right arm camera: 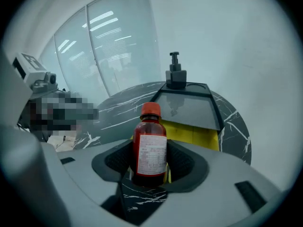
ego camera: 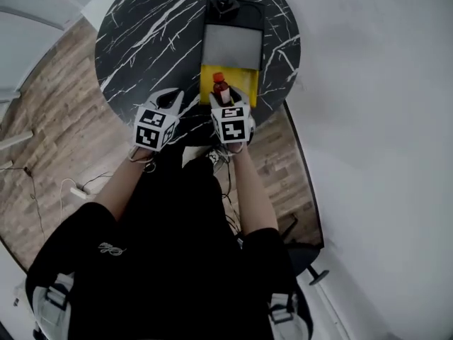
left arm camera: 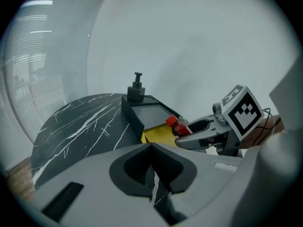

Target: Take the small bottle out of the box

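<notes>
Two grippers side by side in the head view. Shows the right gripper (ego camera: 228, 99) clamped on the small bottle (ego camera: 221, 88), red cap up, over the yellow near end of the box (ego camera: 207, 41). Places the left gripper (ego camera: 170, 99) just beside it at 9 o'clock, above bare marble of the round table (ego camera: 134, 34). Leaves wide open tabletop toward 10 and 11 o'clock. Leaves only a narrow marble strip at 3 o'clock between box and table rim (wood floor (ego camera: 49, 112) just past the rim at 6 o'clock).

Left gripper view next: has its jaws pressed together on nothing, dark tabletop beneath. Finds the box's black side wall at 12 o'clock, and the bottle in the right gripper at 2 o'clock, above the yellow part. Offers free marble out to the curved edge at 10 o'clock.

Right gripper view last: grips the bottle's lower body between both jaws, upright, label toward the camera. Sets the yellow end and grey box floor behind at 1 o'clock, and a black pump fixture (right arm camera: 175, 74) at the box's far end at 12. Cannot tell whether the bottle's base touches anything.
</notes>
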### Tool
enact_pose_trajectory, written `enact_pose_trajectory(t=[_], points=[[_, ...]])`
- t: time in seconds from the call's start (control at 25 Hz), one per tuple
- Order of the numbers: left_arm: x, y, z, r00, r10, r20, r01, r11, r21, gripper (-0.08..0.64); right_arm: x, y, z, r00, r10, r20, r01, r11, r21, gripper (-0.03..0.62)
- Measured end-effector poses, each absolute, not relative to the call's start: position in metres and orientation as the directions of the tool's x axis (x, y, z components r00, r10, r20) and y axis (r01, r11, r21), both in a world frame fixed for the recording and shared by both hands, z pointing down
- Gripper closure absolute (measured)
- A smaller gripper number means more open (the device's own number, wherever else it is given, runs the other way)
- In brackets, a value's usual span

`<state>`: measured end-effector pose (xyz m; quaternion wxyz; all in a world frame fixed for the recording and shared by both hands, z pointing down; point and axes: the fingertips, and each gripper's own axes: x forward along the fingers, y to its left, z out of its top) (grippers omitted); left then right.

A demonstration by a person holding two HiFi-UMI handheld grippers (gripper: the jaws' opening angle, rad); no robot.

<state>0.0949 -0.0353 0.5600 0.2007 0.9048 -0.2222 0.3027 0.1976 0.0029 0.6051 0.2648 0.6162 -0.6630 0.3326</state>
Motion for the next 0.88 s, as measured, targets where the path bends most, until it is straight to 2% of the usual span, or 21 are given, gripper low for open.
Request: enact_pose_trajectory(t=[0.48,0.88], points=[[0.123,-0.011,0.504,0.750,-0.372,0.547,-0.527,-0.836,0.154,0.561,0.208,0.021,0.523,-0.041,-0.851,0.523,-0.988,-0.042,-0.147,0.380],[0.139,0.005,0.445,0.787,-0.451,0.421,-0.538,-0.836,0.107,0.561,0.215,0.044,0.447,-0.005,-0.938,0.347,-0.994,-0.034,-0.107,0.380]])
